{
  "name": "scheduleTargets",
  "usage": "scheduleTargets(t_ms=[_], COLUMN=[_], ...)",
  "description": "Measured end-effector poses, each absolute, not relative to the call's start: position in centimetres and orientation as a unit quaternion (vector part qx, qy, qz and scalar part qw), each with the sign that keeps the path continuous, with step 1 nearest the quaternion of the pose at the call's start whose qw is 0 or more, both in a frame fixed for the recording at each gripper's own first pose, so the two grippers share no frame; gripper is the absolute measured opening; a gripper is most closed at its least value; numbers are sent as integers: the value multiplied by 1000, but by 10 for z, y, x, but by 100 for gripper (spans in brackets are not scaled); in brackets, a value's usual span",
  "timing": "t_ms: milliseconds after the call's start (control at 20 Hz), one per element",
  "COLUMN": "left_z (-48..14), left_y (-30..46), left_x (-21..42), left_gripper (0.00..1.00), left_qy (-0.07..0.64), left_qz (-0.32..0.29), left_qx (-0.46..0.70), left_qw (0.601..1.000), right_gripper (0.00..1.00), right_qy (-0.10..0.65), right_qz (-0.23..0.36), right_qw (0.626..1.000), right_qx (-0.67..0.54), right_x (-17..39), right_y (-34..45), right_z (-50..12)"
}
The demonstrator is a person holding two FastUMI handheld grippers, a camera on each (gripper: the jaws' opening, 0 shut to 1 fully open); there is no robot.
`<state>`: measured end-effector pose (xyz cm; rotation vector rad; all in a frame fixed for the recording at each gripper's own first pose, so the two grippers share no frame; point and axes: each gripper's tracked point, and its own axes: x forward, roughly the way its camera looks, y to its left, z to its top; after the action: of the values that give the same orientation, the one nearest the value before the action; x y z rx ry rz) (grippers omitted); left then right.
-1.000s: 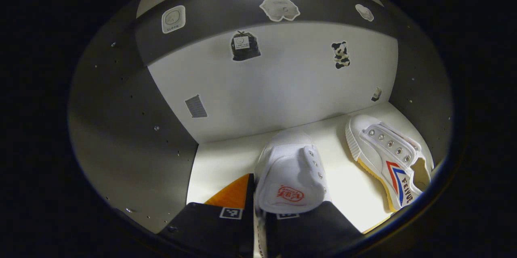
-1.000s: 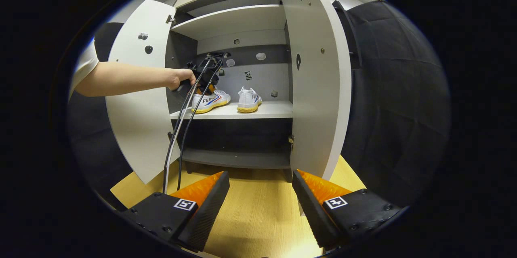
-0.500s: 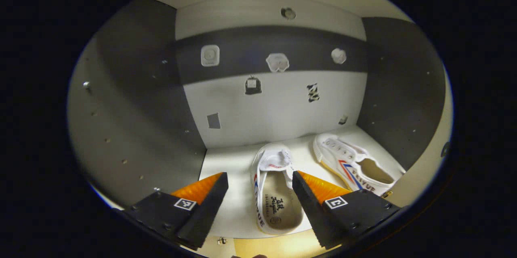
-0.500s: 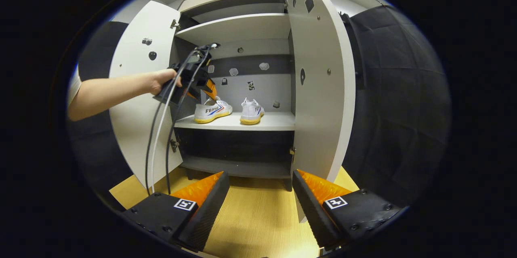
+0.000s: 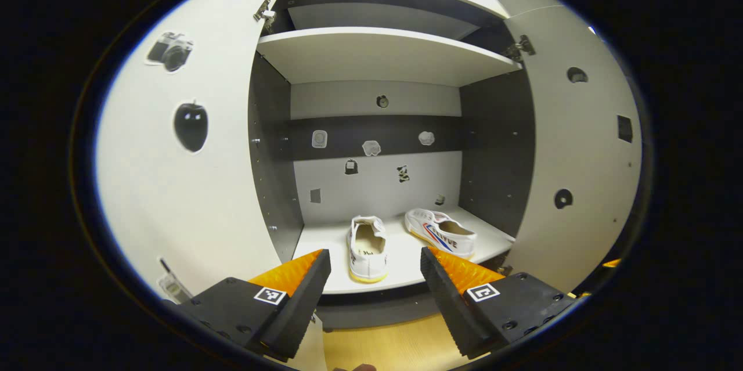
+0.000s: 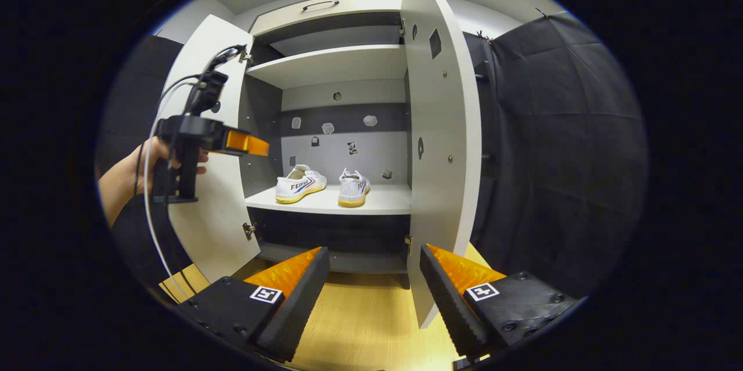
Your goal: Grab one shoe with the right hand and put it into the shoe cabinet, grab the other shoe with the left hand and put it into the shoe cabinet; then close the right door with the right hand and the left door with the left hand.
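While both doors stand open, the two shoes (image 5: 367, 240) (image 5: 441, 233) sit side by side on the cabinet's middle shelf (image 5: 400, 275), near its front edge. Both the left gripper (image 5: 374, 269) and the right gripper (image 6: 374, 266) are spread wide, holding nothing. Stickers on the back wall (image 5: 371, 185) are too small to identify.

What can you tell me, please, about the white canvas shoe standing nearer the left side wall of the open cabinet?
The white canvas shoe is a low lace-less sneaker with a yellowish rubber sole and a red and blue side mark. It stands upright on the pale middle shelf, sole down, its open heel facing out in the left gripper view. It is apart from the second white shoe beside it. Neither gripper touches it.
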<state>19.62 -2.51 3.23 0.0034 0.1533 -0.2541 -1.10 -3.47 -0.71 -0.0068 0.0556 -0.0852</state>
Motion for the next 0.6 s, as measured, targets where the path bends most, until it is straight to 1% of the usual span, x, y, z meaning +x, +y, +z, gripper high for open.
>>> scheduleTargets(t_ms=[150,350,600], left_z=[18,-12,-29], left_y=[-24,-21,-34], left_x=[155,105,69], left_gripper=[97,97,97], left_qy=[54,54,61], left_qz=[-136,-136,-152], left_qx=[-14,-19,-31], left_qw=[989,989,986], right_gripper=[99,98,98], right_qy=[16,-11,-42], right_qz=[-58,-102,-165], right_qw=[998,994,985], right_qx=[14,23,7], right_x=[-22,-40,-45], right_y=[-46,-86,-159], right_z=[9,39,81])
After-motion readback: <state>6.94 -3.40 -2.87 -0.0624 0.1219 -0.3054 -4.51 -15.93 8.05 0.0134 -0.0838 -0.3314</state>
